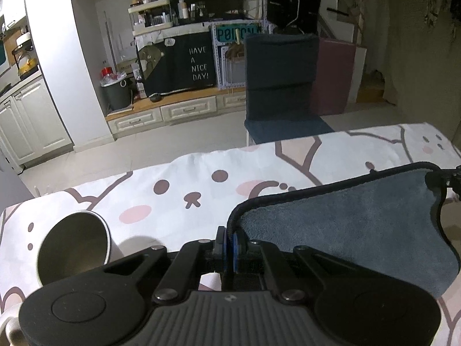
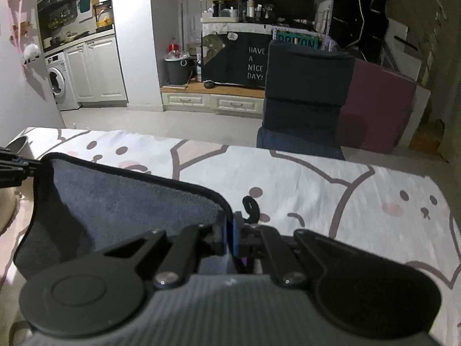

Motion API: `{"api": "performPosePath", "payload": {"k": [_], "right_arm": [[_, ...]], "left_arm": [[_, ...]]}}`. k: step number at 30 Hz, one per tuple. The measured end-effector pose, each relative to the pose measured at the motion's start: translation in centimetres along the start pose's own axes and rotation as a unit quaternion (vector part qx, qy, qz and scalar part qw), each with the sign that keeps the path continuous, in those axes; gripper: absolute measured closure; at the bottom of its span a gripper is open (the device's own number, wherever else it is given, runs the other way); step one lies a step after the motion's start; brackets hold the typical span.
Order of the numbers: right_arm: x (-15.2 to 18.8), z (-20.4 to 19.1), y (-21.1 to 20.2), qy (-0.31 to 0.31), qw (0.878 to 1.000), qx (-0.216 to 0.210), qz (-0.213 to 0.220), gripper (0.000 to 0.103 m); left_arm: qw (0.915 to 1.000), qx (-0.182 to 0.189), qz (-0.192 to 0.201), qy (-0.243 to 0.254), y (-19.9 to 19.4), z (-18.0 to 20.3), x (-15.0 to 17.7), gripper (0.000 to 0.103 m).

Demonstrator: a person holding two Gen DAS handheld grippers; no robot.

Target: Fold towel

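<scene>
The soft, limp grey-blue fleece towel with dark piped edging (image 1: 345, 230) hangs stretched above the cartoon-print tablecloth (image 1: 173, 190), the left gripper (image 1: 229, 245) and right gripper (image 2: 229, 235) each clamped on a corner, the sensible hold for floppy cloth.

mug (image 1: 72, 248) base behind left tongs (image 1: 229, 243), towel (image 2: 115, 207) lower part behind right tongs (image 2: 229, 236)

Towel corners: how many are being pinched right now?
2. The left gripper pinches one corner of the grey towel; the right gripper pinches the other. Remaining corners are hidden.
</scene>
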State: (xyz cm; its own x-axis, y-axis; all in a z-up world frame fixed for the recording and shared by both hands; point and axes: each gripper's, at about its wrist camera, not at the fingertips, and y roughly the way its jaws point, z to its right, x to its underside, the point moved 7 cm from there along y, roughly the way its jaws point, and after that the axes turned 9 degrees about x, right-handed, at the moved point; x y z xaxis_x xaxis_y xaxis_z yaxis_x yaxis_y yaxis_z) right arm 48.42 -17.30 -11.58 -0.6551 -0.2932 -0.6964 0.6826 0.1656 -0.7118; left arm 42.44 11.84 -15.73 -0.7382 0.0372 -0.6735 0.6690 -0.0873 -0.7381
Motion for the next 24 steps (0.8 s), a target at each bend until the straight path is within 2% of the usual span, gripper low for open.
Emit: {"api": "performPosePath", "payload": {"k": [7, 14, 18, 19, 20, 21, 22, 23, 24], "right_arm": [[-0.6, -0.7, 1.5, 0.007, 1.000, -0.005, -0.016, 0.098], [-0.8, -0.9, 2.1, 0.013, 1.000, -0.003, -0.023, 0.098], [-0.8, -0.9, 2.2, 0.021, 1.000, -0.012, -0.021, 0.094], [-0.8, -0.9, 2.1, 0.022, 0.999, -0.016, -0.018, 0.091], [-0.8, -0.9, 2.1, 0.022, 0.999, -0.019, -0.017, 0.086], [-0.7, -1.0, 2.0, 0.022, 0.999, -0.023, -0.016, 0.076], [-0.7, -1.0, 1.8, 0.024, 0.999, -0.026, -0.016, 0.070], [-0.6, -1.0, 1.7, 0.028, 0.999, -0.029, -0.014, 0.057], [-0.6, -0.9, 1.6, 0.030, 0.999, -0.032, -0.012, 0.048]], "left_arm": [[0.9996, -0.013, -0.026, 0.002, 2.3, -0.5, 0.6, 0.098], [0.9995, -0.010, -0.023, -0.017, 2.6, -0.8, 0.4, 0.098], [0.9993, -0.005, -0.023, -0.029, 2.6, -0.7, 0.6, 0.093], [0.9992, -0.004, -0.022, -0.032, 2.6, -0.7, 0.6, 0.087], [0.9990, -0.003, -0.021, -0.038, 2.5, -0.8, 0.6, 0.077], [0.9988, -0.001, -0.019, -0.044, 2.3, -0.8, 0.6, 0.071], [0.9987, 0.001, -0.015, -0.049, 2.1, -0.9, 0.6, 0.059], [0.9986, 0.000, -0.011, -0.052, 1.9, -0.9, 0.6, 0.047], [0.9987, -0.002, -0.008, -0.051, 1.6, -0.8, 0.6, 0.040]]}}
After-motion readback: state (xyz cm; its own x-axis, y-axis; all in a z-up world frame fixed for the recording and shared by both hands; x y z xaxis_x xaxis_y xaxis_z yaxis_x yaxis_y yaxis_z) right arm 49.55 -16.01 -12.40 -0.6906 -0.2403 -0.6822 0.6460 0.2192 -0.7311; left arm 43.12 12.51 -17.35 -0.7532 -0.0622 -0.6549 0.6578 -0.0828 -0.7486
